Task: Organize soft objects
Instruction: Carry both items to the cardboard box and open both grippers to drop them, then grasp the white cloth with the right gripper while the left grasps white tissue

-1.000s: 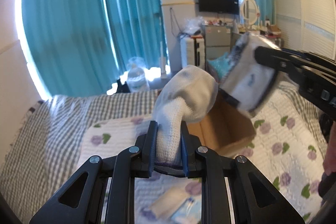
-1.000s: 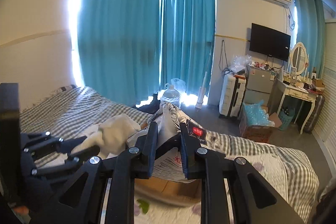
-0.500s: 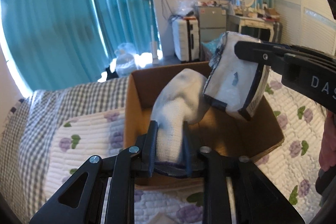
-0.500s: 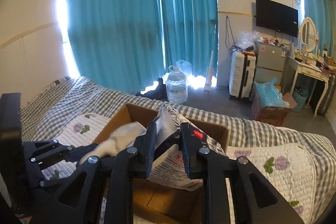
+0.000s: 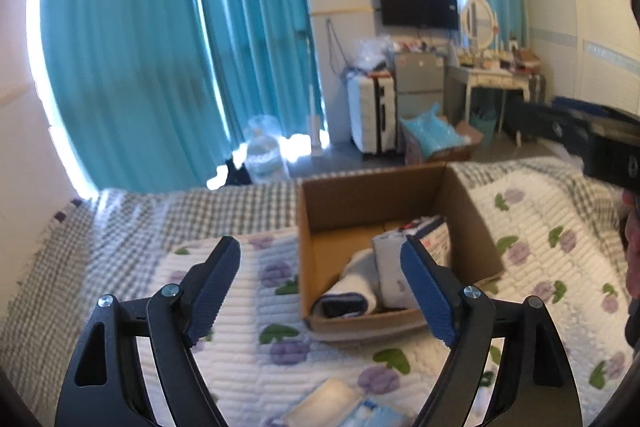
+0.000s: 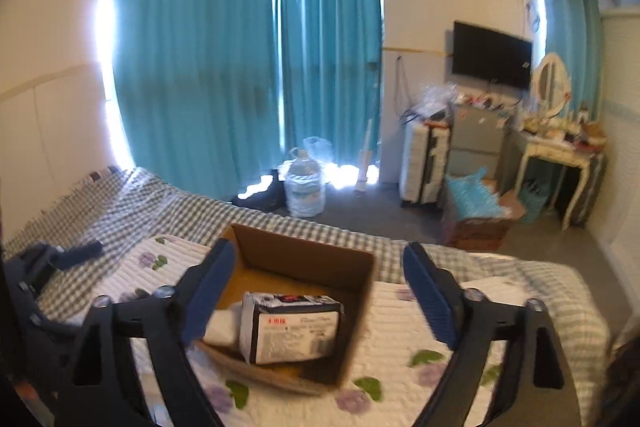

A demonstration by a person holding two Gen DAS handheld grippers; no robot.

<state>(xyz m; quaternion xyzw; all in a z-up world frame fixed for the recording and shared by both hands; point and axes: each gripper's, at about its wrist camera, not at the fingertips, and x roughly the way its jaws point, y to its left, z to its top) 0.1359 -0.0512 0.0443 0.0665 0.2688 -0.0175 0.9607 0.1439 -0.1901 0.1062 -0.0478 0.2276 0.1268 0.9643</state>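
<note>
Left gripper [image 5: 320,291] now spread wide, nothing in it; half a sec ago was pinching white sock [image 5: 352,285]. Sock now lying rolled in cardboard box [image 5: 360,203] on bed [image 5: 540,227], near left front corner. Right beside it, touching, white packet [image 6: 294,331], leaning on its edge, label facing up. Right gripper [image 6: 316,291] also spread wide, empty; was clamped on packet before. Both grippers hover above box, pulled back from it. More flat packets [image 5: 344,407] on quilt in front of box.
</note>
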